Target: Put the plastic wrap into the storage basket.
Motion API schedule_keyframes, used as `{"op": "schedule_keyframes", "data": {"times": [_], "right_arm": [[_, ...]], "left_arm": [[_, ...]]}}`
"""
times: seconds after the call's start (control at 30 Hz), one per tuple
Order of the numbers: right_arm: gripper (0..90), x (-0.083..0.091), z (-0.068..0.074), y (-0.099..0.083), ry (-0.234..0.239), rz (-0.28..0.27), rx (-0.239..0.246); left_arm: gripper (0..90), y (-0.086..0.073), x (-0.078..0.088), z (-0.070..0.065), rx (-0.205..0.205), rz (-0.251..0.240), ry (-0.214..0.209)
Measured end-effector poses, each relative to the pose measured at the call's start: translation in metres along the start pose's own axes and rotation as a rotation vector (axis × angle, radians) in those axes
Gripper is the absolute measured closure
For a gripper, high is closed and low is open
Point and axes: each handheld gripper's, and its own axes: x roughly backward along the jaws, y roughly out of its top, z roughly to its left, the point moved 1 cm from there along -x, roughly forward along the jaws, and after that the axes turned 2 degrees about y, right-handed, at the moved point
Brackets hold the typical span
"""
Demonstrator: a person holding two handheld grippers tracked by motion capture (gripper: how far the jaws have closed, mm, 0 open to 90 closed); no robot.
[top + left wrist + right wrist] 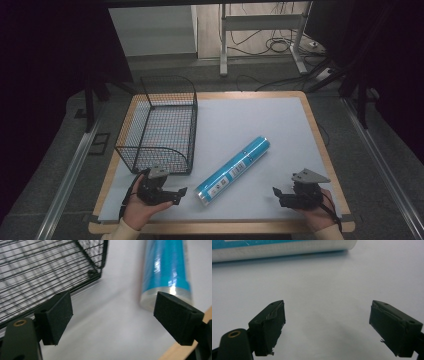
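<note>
both tongs open, empty. tube (233, 171) lies between them, long axis slanting away to the right; left tongs (177, 195) nearer its near end, right tongs (278, 194) farther.

Dim overhead light, soft close-up blur

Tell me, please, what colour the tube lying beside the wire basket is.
The tube is bright blue; high view.

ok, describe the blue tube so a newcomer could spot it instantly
On the white mat covering the table, right of the black wire basket, a long cylinder lies diagonally. It is the blue tube: glossy blue with a white label, the one coloured thing there.
</note>
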Motion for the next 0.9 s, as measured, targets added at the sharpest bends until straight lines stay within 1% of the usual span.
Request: {"op": "schedule_keyframes", "data": {"times": [0.03, 0.1, 0.17, 0.2, 0.23, 0.3, 0.37, 0.4, 0.53, 0.57, 0.6, 0.7, 0.77, 0.83, 0.87, 0.9], "right_arm": [[13.9, 0.001, 0.0, 0.0, -0.004, -0.003, 0.002], [14.0, 0.002, -0.001, 0.001, -0.004, -0.007, 0.0], [14.0, 0.002, -0.001, 0.001, -0.005, -0.009, -0.001], [14.0, 0.002, -0.001, 0.0, -0.006, -0.009, -0.002], [14.0, 0.002, -0.001, 0.0, -0.006, -0.009, -0.002], [14.0, 0.001, 0.0, 0.0, -0.008, -0.005, 0.001], [14.0, -0.001, 0.0, 0.0, -0.011, 0.002, 0.004], [14.0, -0.001, 0.0, -0.001, -0.013, 0.005, 0.003], [14.0, -0.002, -0.003, -0.001, -0.018, 0.003, 0.005], [14.0, -0.002, -0.003, -0.001, -0.019, 0.002, 0.003], [14.0, -0.002, -0.004, -0.001, -0.019, 0.003, 0.001], [14.0, -0.001, -0.004, -0.003, -0.02, 0.005, 0.003], [14.0, -0.001, -0.005, -0.004, -0.024, 0.005, 0.004], [14.0, 0.0, -0.006, -0.004, -0.026, 0.006, 0.004], [14.0, 0.0, -0.006, -0.004, -0.027, 0.003, 0.0], [14.0, 0.0, -0.006, -0.003, -0.028, 0.001, -0.002]], "left_arm": [[15.2, 0.002, 0.0, -0.003, -0.002, 0.005, -0.004], [15.0, 0.006, 0.002, -0.007, -0.008, -0.004, -0.007], [14.9, 0.007, 0.002, -0.009, -0.009, 0.002, -0.014], [14.9, 0.008, 0.001, -0.013, -0.015, 0.01, -0.022], [14.9, 0.008, 0.001, -0.013, -0.015, 0.01, -0.022], [14.7, 0.009, -0.003, -0.02, -0.032, 0.03, -0.033], [14.8, 0.01, -0.004, -0.024, -0.041, 0.025, -0.043], [14.7, 0.012, -0.005, -0.027, -0.052, 0.023, -0.039], [15.0, 0.019, -0.005, -0.03, -0.066, 0.021, -0.04], [15.2, 0.024, -0.004, -0.032, -0.078, 0.018, -0.028], [15.1, 0.026, -0.004, -0.034, -0.082, 0.023, -0.027], [15.0, 0.032, -0.003, -0.039, -0.09, 0.029, -0.019], [14.4, 0.035, -0.004, -0.043, -0.086, 0.024, -0.005], [14.4, 0.036, -0.004, -0.044, -0.087, 0.025, -0.008], [14.4, 0.038, -0.006, -0.047, -0.088, 0.029, -0.018], [14.4, 0.039, -0.007, -0.049, -0.092, 0.03, -0.018]]}}
